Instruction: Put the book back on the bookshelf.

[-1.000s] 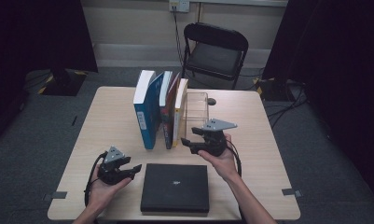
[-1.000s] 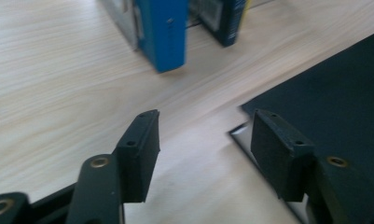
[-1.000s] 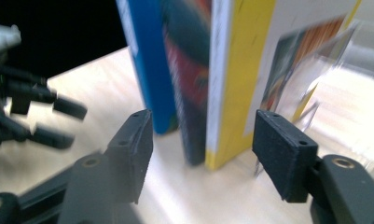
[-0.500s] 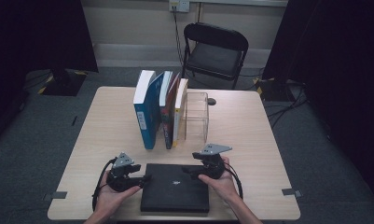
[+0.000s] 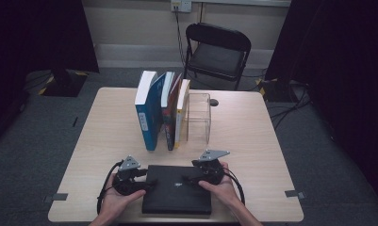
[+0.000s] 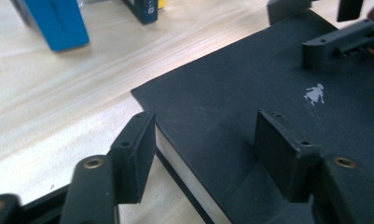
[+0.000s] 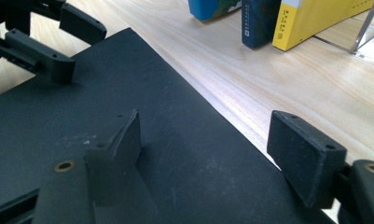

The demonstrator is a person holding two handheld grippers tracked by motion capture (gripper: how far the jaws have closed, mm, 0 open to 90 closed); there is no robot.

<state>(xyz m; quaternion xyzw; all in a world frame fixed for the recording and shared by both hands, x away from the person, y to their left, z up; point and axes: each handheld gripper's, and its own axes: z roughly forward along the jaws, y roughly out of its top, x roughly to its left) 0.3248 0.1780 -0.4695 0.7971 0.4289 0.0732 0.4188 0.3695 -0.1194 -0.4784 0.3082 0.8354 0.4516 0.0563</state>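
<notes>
Basically flat black book (image 5: pixel 177 189) lies at the near table (image 5: pixel 111 127) edge, long axis running left-right, squarely between both hands. Left tongs (image 5: pixel 146 180) straddle its left far corner, right tongs (image 5: pixel 189 177) its right far corner; each pair has one jaw over the cover, one off the edge. Both stand released, pads not pressing; the right jaws have just been opening. Neither hand is nearer.

The pale wooden table (image 5: pixel 106 136) carries a flat black book (image 5: pixel 177 190), upright books (image 5: pixel 160 110), and seemingly a clear bookend (image 5: pixel 198 117).
</notes>
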